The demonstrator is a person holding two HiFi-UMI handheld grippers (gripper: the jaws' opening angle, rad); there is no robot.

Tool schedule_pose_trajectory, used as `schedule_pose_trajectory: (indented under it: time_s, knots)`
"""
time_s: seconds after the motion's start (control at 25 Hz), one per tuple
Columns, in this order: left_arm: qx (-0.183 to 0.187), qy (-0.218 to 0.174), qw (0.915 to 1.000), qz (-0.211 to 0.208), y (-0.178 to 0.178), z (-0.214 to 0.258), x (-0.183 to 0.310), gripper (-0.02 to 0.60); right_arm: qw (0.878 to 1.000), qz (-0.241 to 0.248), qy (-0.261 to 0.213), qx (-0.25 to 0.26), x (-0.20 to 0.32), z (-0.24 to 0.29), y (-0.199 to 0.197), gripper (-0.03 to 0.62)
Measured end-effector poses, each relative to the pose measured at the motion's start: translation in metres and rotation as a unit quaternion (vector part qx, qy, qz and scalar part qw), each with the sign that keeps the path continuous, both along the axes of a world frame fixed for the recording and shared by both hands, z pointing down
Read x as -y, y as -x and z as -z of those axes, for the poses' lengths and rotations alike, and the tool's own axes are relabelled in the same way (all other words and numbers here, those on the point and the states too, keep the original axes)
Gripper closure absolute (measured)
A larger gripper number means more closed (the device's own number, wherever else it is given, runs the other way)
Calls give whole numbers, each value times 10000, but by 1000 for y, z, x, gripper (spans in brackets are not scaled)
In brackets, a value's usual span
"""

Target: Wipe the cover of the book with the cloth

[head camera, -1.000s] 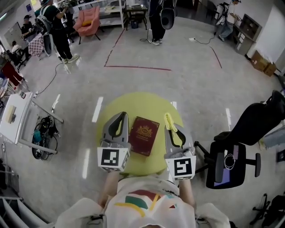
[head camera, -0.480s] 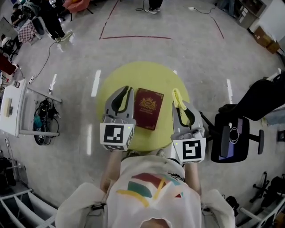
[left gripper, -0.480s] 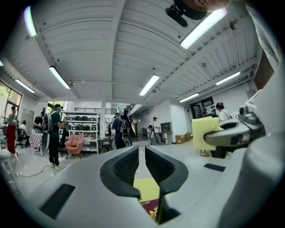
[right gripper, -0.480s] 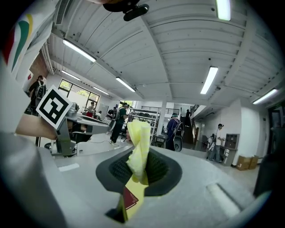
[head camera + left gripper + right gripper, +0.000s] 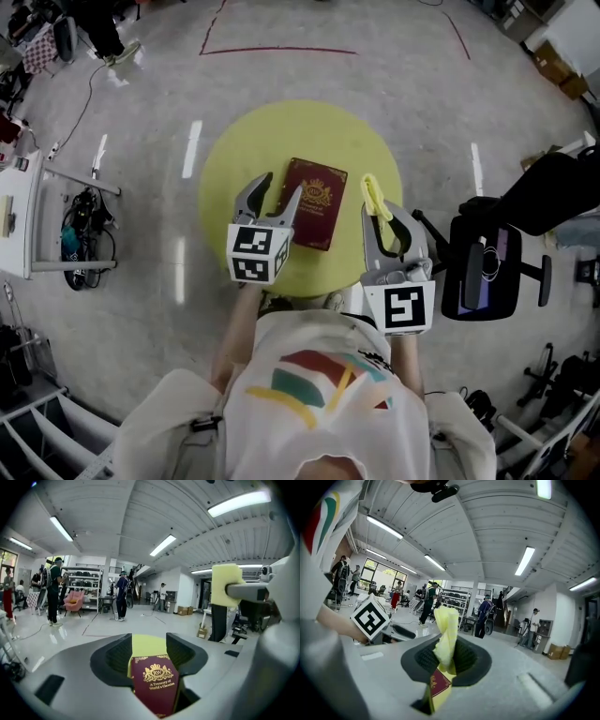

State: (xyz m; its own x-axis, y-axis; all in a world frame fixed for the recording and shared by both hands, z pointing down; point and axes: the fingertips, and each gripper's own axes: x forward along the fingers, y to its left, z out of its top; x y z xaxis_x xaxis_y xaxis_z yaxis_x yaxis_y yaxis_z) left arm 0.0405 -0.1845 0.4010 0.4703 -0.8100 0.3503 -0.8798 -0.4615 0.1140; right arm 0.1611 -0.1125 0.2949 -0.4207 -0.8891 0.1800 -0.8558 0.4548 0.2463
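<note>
Could shove the burgundy book (image 5: 317, 202) across the round yellow table (image 5: 230, 150) through a skewed landing of the left gripper (image 5: 280, 189), nothing pinning it yet; could drop the yellow cloth (image 5: 373, 194), held only by a narrow pinch. On the left, tipped nose-down, jaws just sprung apart, book low between the fingers (image 5: 263, 185), not gripped; on the right, near level beside the book, right gripper (image 5: 386, 217) clamped on the cloth.

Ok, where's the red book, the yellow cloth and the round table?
book (image 5: 315, 202): head view, middle of its dark red cover.
cloth (image 5: 446, 637): right gripper view, the strip pinched between the jaws.
table (image 5: 281, 141): head view, bare yellow top.
</note>
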Motion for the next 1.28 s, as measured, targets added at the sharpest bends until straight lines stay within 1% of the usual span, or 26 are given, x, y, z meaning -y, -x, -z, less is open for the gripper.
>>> schedule_pose_trajectory:
  time_s: [0.08, 0.2, 0.36, 0.44, 0.52, 0.6, 0.68, 0.8, 0.84, 1.0, 1.28]
  knots:
    - [-119, 356, 9993, 74, 6, -24, -2, 368, 10000, 9, 66, -62, -3, -2, 5, 565]
    - [-280, 870, 9957, 174, 12, -61, -5, 368, 9998, -3, 146, -132, -7, -4, 8, 565]
    - [-63, 1409, 9898, 200, 20, -111, -16, 368, 9995, 5, 196, -239, -13, -8, 12, 565]
    - [-82, 1635, 9863, 209, 23, -129, -24, 370, 9993, 12, 239, -276, -16, -10, 14, 565]
    - [-117, 1793, 9834, 246, 26, -141, -30, 370, 9991, 47, 278, -332, -19, -12, 17, 565]
    - [-48, 1878, 9818, 265, 29, -150, -33, 370, 9988, 101, 278, -379, -20, -13, 21, 565]
    - [48, 2023, 9791, 198, 28, -160, -37, 370, 9986, 142, 298, -405, -22, -14, 23, 565]
    - [263, 2463, 9688, -68, 23, -180, -49, 370, 9981, 219, 357, -462, -25, -18, 28, 565]
    - [323, 2545, 9665, -127, 21, -185, -53, 370, 9979, 246, 367, -474, -26, -19, 29, 565]
    - [319, 2413, 9699, -47, 18, -188, -56, 370, 9977, 307, 366, -472, -30, -20, 33, 565]
    - [389, 2522, 9669, -55, 16, -188, -56, 370, 9971, 422, 305, -556, -34, -17, 35, 565]
